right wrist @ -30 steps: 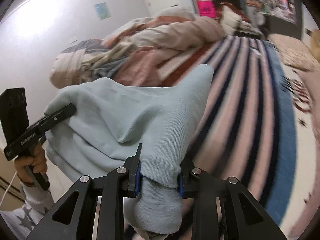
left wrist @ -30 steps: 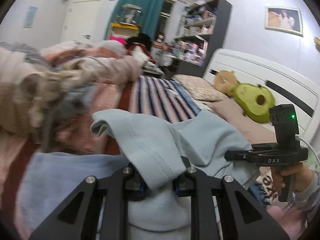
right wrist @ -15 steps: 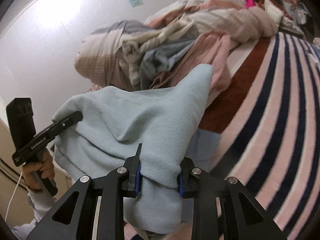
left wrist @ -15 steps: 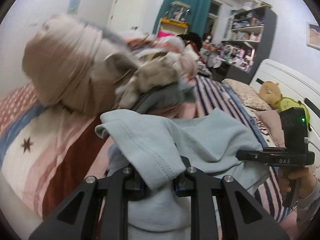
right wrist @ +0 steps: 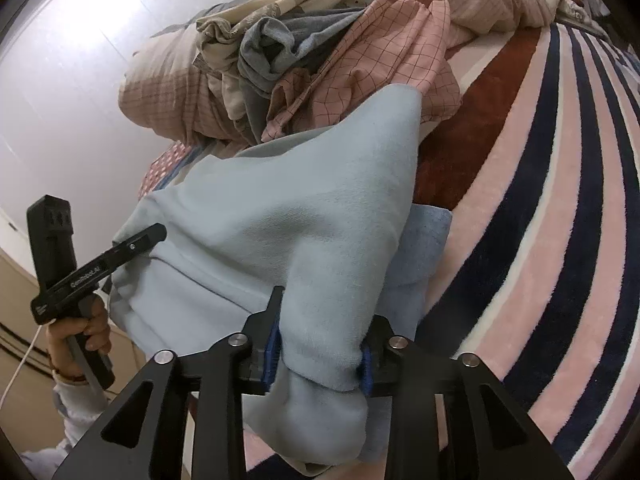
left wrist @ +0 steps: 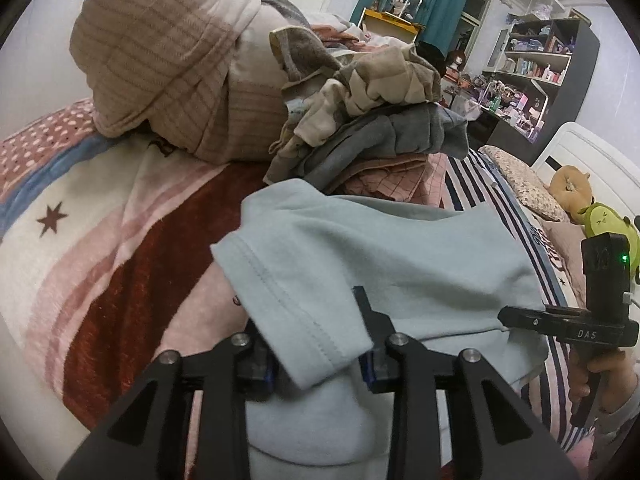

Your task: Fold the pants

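Observation:
The light blue pants (left wrist: 384, 264) hang bunched between both grippers above the bed. My left gripper (left wrist: 316, 360) is shut on a hemmed edge of the pants. My right gripper (right wrist: 320, 356) is shut on another bunched part of the pants (right wrist: 280, 216). The right gripper also shows at the right of the left wrist view (left wrist: 520, 318), pinching the fabric. The left gripper shows at the left of the right wrist view (right wrist: 154, 234), also on the fabric. Part of the cloth droops below both grippers.
A heap of crumpled clothes and bedding (left wrist: 248, 92) lies just beyond the pants on the striped pink, white and red blanket (left wrist: 100, 248). A pillow (left wrist: 520, 180), plush toys (left wrist: 600, 220), a white headboard and dark shelves (left wrist: 536, 68) are at the right.
Both grippers have carried the pants leftwards along the bed, towards the clothes heap, which now looms closer. Both stay shut on the fabric.

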